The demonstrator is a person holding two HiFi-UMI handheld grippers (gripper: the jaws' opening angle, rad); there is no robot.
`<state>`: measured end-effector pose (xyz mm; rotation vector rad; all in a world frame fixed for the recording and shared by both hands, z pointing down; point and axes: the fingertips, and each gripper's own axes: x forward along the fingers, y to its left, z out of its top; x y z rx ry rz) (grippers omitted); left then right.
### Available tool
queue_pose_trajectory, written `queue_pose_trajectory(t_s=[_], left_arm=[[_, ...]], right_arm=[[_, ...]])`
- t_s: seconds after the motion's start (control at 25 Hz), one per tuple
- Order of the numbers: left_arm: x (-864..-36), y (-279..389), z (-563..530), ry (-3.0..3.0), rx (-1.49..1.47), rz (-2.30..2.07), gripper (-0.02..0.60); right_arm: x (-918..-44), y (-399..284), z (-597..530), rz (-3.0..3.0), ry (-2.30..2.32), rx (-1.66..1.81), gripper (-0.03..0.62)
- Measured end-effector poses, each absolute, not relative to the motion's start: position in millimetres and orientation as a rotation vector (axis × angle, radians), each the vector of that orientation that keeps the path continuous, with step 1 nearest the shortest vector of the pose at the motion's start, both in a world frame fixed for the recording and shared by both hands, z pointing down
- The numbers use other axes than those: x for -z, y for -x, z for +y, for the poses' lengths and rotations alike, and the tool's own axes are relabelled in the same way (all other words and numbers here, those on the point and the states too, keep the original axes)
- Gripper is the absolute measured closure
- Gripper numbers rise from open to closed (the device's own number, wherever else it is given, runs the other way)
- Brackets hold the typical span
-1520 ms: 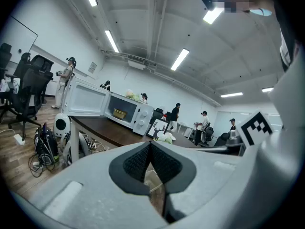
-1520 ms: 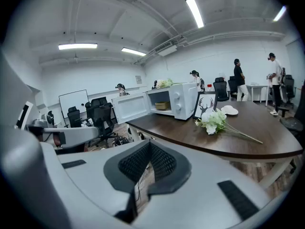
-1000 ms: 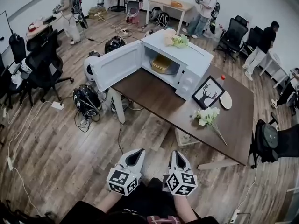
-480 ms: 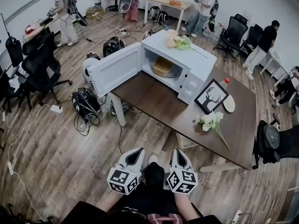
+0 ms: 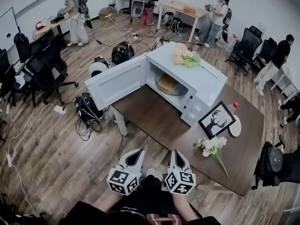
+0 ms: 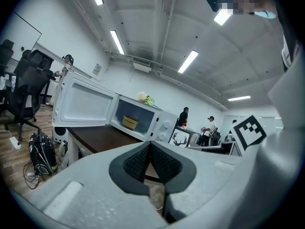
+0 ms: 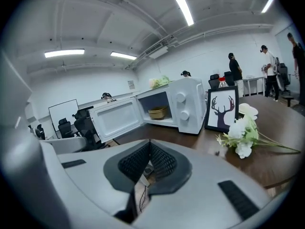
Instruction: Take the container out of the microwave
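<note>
Far beyond the closed, empty left gripper and right gripper: round tan container inside open-doored white microwave.

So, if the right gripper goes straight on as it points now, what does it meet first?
Probably the near edge of the brown table, well short of the microwave; depth is unclear.
</note>
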<state>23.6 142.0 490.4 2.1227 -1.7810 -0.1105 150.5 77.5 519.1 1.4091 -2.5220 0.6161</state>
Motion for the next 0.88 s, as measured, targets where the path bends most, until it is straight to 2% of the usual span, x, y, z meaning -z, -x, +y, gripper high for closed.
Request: queue_pose_trajectory(t_s=[0.4, 0.88], left_arm=[[-494.8, -38.9, 64.8, -2.069, 0.072, -1.853, 0.572], [-499.4, -50.4, 24.1, -2.054, 0.041, -1.872, 0.572]], right_arm=[[-526.5, -142.8, 4.4, -2.56, -1.245, -0.614, 0.586], [-538.3, -154.0, -34.0, -2.546, -1.223, -0.624, 0.586]])
